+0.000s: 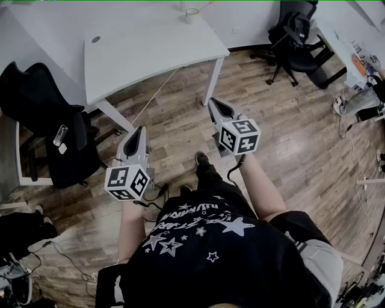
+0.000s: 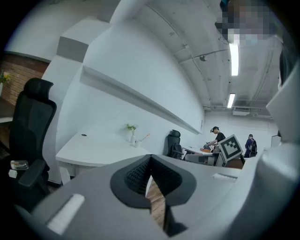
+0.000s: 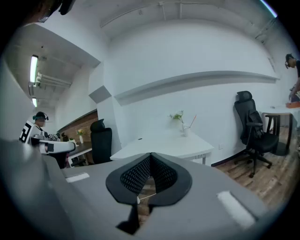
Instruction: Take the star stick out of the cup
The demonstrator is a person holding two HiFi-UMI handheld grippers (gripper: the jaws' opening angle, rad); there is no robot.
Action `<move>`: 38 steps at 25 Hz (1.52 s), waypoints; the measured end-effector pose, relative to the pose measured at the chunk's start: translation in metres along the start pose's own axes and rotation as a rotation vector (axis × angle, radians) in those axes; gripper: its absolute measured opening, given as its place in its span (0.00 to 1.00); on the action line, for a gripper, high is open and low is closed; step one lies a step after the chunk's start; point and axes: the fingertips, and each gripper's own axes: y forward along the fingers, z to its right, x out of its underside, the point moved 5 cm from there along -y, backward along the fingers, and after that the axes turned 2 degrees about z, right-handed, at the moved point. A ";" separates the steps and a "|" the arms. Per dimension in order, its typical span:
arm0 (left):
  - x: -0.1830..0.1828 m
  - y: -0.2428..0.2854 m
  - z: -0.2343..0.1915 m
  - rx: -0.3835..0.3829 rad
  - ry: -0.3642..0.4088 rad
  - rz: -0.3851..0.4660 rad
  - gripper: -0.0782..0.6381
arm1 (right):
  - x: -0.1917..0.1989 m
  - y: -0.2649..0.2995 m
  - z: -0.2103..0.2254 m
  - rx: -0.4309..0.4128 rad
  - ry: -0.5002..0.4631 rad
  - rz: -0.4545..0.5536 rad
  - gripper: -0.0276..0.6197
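A small clear cup (image 1: 191,15) stands at the far edge of the white table (image 1: 150,48), with a thin stick (image 1: 205,6) leaning out of it. The star end is too small to make out. In the left gripper view the cup (image 2: 137,141) sits beside a little plant vase (image 2: 131,133); in the right gripper view the cup (image 3: 186,129) and its stick (image 3: 192,121) are far ahead. My left gripper (image 1: 141,130) and right gripper (image 1: 213,103) hang over the wooden floor, well short of the table. Both are shut and hold nothing.
A black office chair (image 1: 51,120) stands at the table's left and another (image 1: 298,33) at the back right. A second desk (image 1: 352,54) with clutter is at the far right. Cables lie on the floor. People stand in the background (image 2: 216,138).
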 end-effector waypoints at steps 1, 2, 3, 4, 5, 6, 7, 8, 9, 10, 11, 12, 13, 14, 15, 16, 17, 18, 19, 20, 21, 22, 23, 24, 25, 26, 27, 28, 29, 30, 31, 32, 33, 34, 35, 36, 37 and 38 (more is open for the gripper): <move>-0.001 0.001 0.002 0.001 0.005 0.000 0.11 | 0.000 -0.001 0.000 -0.001 0.003 0.000 0.07; -0.001 0.001 0.004 0.002 0.010 0.000 0.11 | -0.001 -0.001 0.001 -0.001 0.005 0.000 0.07; -0.002 0.001 0.005 0.002 0.015 0.000 0.11 | -0.001 -0.002 0.001 -0.002 0.006 0.000 0.07; -0.002 0.002 0.007 0.003 0.021 0.000 0.11 | 0.000 -0.002 0.000 -0.004 0.006 0.000 0.07; -0.002 0.001 0.008 0.002 0.025 0.001 0.11 | 0.000 -0.002 -0.001 -0.008 0.005 0.000 0.07; -0.002 0.001 0.008 0.001 0.030 0.002 0.11 | 0.001 -0.001 -0.003 -0.013 0.003 0.000 0.07; -0.002 -0.001 0.009 -0.002 0.033 0.003 0.11 | 0.002 -0.001 -0.005 -0.021 0.003 -0.001 0.07; -0.002 -0.002 0.009 -0.005 0.036 0.003 0.11 | 0.003 0.000 -0.008 -0.029 0.003 -0.002 0.07; -0.002 -0.004 0.010 -0.009 0.038 0.004 0.11 | 0.004 0.001 -0.010 -0.037 0.004 -0.004 0.07; -0.002 -0.005 0.010 -0.013 0.040 0.003 0.11 | 0.005 0.001 -0.012 -0.043 0.005 -0.006 0.07; -0.001 -0.006 0.009 -0.018 0.043 0.001 0.11 | 0.006 0.002 -0.015 -0.048 0.006 -0.008 0.07; 0.000 -0.007 0.009 -0.022 0.045 -0.001 0.11 | 0.008 0.003 -0.017 -0.051 0.007 -0.011 0.07; 0.001 -0.008 0.008 -0.025 0.047 -0.003 0.11 | 0.009 0.004 -0.019 -0.052 0.008 -0.015 0.07; 0.002 -0.009 0.007 -0.028 0.049 -0.005 0.11 | 0.010 0.005 -0.022 -0.053 0.008 -0.019 0.07; 0.003 -0.010 0.006 -0.031 0.049 -0.007 0.11 | 0.011 0.006 -0.025 -0.055 0.007 -0.022 0.07; 0.004 -0.012 0.006 -0.034 0.049 -0.008 0.11 | 0.012 0.006 -0.027 -0.055 0.005 -0.021 0.07; 0.005 -0.013 0.005 -0.036 0.048 -0.009 0.11 | 0.012 0.006 -0.028 -0.052 0.004 -0.017 0.07; 0.005 -0.014 0.003 -0.039 0.048 -0.011 0.11 | 0.012 0.005 -0.029 -0.046 0.003 -0.012 0.07; 0.006 -0.015 0.002 -0.042 0.047 -0.015 0.11 | 0.012 0.003 -0.029 -0.040 0.003 -0.008 0.07; 0.007 -0.016 0.000 -0.045 0.045 -0.020 0.11 | 0.012 0.002 -0.029 -0.034 0.003 -0.005 0.07; 0.008 -0.015 -0.002 -0.050 0.041 -0.024 0.11 | 0.011 0.002 -0.027 -0.028 0.003 -0.004 0.07; 0.009 -0.015 -0.004 -0.055 0.036 -0.028 0.11 | 0.011 0.002 -0.025 -0.024 0.004 -0.002 0.07; 0.011 -0.014 -0.005 -0.060 0.031 -0.032 0.11 | 0.012 0.003 -0.022 -0.020 0.005 0.000 0.07; 0.013 -0.013 -0.007 -0.064 0.028 -0.036 0.11 | 0.013 0.005 -0.019 -0.018 0.008 0.002 0.07; 0.015 -0.011 -0.009 -0.068 0.026 -0.039 0.11 | 0.014 0.007 -0.017 -0.017 0.012 0.001 0.07; 0.016 -0.008 -0.011 -0.072 0.024 -0.043 0.11 | 0.015 0.011 -0.014 -0.017 0.016 -0.001 0.07; 0.017 -0.005 -0.013 -0.078 0.023 -0.045 0.11 | 0.016 0.017 -0.012 -0.018 0.020 -0.005 0.07; 0.017 -0.002 -0.016 -0.084 0.021 -0.046 0.11 | 0.017 0.023 -0.011 -0.023 0.022 -0.009 0.07; 0.017 0.002 -0.018 -0.091 0.020 -0.047 0.11 | 0.017 0.029 -0.010 -0.032 0.025 -0.014 0.07; 0.017 0.005 -0.021 -0.097 0.020 -0.048 0.11 | 0.017 0.036 -0.009 -0.043 0.025 -0.018 0.07; 0.016 0.009 -0.023 -0.102 0.021 -0.049 0.11 | 0.017 0.043 -0.008 -0.054 0.024 -0.022 0.07; 0.016 0.014 -0.026 -0.107 0.024 -0.052 0.11 | 0.016 0.051 -0.006 -0.063 0.022 -0.024 0.07; 0.015 0.021 -0.030 -0.113 0.026 -0.053 0.11 | 0.015 0.060 -0.002 -0.069 0.021 -0.024 0.07; 0.014 0.028 -0.034 -0.120 0.028 -0.054 0.11 | 0.012 0.069 0.002 -0.075 0.023 -0.024 0.07; 0.013 0.036 -0.037 -0.127 0.029 -0.054 0.11 | 0.010 0.078 0.006 -0.083 0.027 -0.024 0.07; 0.011 0.046 -0.041 -0.135 0.030 -0.054 0.11 | 0.008 0.089 0.011 -0.093 0.031 -0.027 0.07; 0.009 0.056 -0.045 -0.143 0.030 -0.053 0.11 | 0.006 0.100 0.017 -0.102 0.034 -0.033 0.07; 0.007 0.068 -0.048 -0.150 0.029 -0.055 0.11 | 0.004 0.112 0.024 -0.110 0.035 -0.039 0.07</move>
